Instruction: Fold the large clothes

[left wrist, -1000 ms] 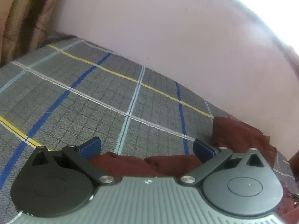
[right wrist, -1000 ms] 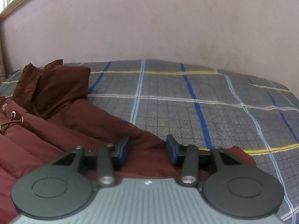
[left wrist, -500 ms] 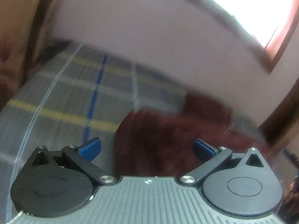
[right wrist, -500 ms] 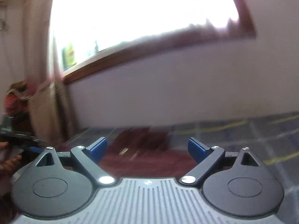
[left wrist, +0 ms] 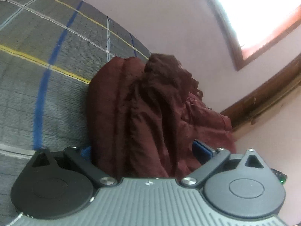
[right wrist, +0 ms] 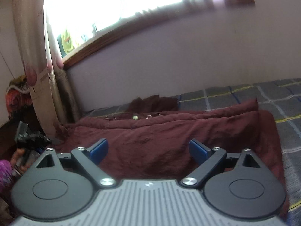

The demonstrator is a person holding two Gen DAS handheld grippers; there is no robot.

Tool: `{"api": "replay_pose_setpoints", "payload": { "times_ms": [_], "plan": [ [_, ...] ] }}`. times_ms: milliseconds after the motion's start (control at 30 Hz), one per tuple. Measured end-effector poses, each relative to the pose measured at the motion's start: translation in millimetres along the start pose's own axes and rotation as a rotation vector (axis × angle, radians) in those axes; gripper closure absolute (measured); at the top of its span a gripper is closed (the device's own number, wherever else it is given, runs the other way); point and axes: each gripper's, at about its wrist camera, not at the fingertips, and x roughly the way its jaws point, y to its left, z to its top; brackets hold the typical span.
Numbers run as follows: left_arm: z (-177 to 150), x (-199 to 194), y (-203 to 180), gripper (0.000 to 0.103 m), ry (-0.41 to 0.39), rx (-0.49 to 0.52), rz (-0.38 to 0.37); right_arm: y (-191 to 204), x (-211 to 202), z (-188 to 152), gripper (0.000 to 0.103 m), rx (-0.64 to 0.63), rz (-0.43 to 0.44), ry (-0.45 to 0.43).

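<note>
Bedroom setting: bed under a grey plaid bedspread point(left wrist: 47, 79) with blue, yellow and white lines, set against a pale pink wall point(left wrist: 169, 18).

Left gripper point(left wrist: 143, 150): blue fingers spread wide; the left one is mostly hidden behind the cloth, the right one shows at the cloth's right edge. Nothing is pinched. The fabric lies between and in front of them; whether it touches the pads cannot be told.

Right gripper point(right wrist: 148, 148): blue fingers point(right wrist: 98, 148) spread wide, nothing between them, poised over the near part of the garment.

Maroon jacket point(left wrist: 150, 113): large puffy garment lying on the bedspread, folded into a long bundle. In the left view its long axis runs from the gripper away toward the wall, with the rumpled hood part at the far end. In the right view the jacket point(right wrist: 169, 131) lies crosswise, long axis left to right, a fold line along its upper edge, small metal snaps point(right wrist: 135, 117) near the far edge and a darker crumpled part beyond them by the wall.

Surroundings: bright window with wooden frame point(right wrist: 105, 41) above the wall; patterned curtain point(right wrist: 37, 66) hanging at far left; dark wooden trim point(left wrist: 263, 98) at right in the left view. A hand point(right wrist: 18, 160) with a purple sleeve shows at the left edge of the right view, blurred.
</note>
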Motion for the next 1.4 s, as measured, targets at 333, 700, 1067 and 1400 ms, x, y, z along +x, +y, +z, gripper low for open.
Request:
{"api": "replay_pose_setpoints", "payload": {
  "times_ms": [333, 700, 1067, 1400],
  "plan": [
    [-58.0, -11.4, -2.9, 0.056, -0.224, -0.265, -0.007, 84.6, 41.2, 11.6, 0.063, -0.326, 0.108, 0.1],
    [-39.2, -10.8, 8.5, 0.043, -0.085, -0.171, -0.067, 101.6, 103.2, 24.0, 0.072, -0.538, 0.068, 0.216],
    [-52.9, -2.8, -50.1, 0.038, -0.115, 0.045, 0.28, 66.4, 150.6, 7.6, 0.073, -0.436, 0.077, 0.315],
    [-46.4, 8.6, -67.0, 0.034, -0.115, 0.088, 0.355, 63.8, 143.8, 2.7, 0.073, -0.418, 0.089, 0.271]
  ]
}}
